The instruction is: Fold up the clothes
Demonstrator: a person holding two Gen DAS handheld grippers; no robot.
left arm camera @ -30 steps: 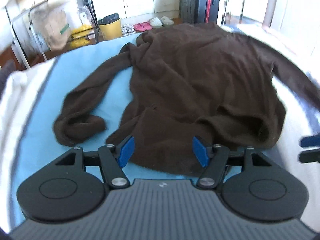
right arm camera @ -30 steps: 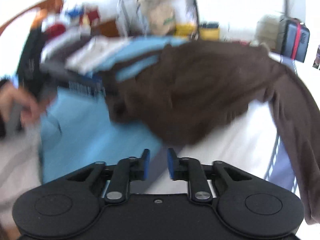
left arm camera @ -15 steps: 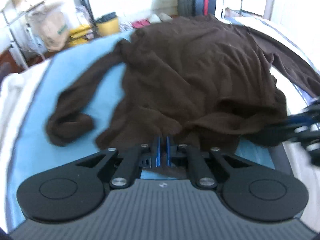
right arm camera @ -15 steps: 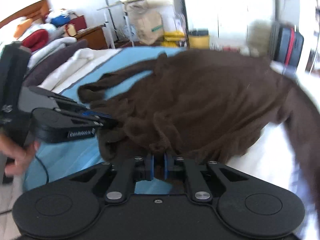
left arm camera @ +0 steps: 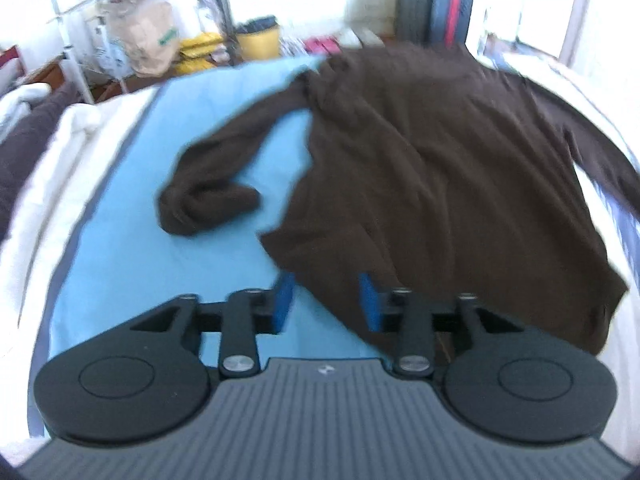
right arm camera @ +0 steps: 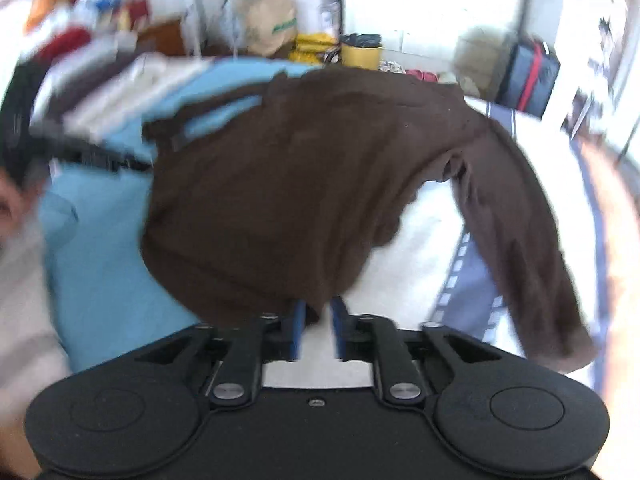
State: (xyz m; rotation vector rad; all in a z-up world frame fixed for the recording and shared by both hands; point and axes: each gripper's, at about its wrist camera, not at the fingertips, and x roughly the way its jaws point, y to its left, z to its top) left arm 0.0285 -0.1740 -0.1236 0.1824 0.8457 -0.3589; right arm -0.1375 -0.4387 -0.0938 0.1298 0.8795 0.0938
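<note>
A dark brown long-sleeved sweater (left arm camera: 420, 168) lies spread on a light blue sheet (left arm camera: 168, 272). Its left sleeve (left arm camera: 208, 200) is bunched up; the right sleeve (right arm camera: 520, 220) trails over the white cover. My left gripper (left arm camera: 326, 300) is at the near hem. Its jaws are opening, and the hem lies slack between the blue pads (left arm camera: 285, 300). My right gripper (right arm camera: 318, 320) is at the other hem corner. Its jaws are opening too, with a tip of fabric (right arm camera: 316, 304) loose between them. The left gripper (right arm camera: 92, 160) shows blurred in the right wrist view.
A white duvet (left arm camera: 48, 160) lies left of the sheet. On the floor beyond the bed stand a yellow bucket (left arm camera: 258, 38), a paper bag (left arm camera: 148, 36) and a dark suitcase (left arm camera: 448, 12). A person's hand (right arm camera: 12, 208) is at the left edge.
Half a second ago both grippers were shut on the near hem. Now both have opened and drawn back, and the sweater's body lies flatter and more stretched out.
</note>
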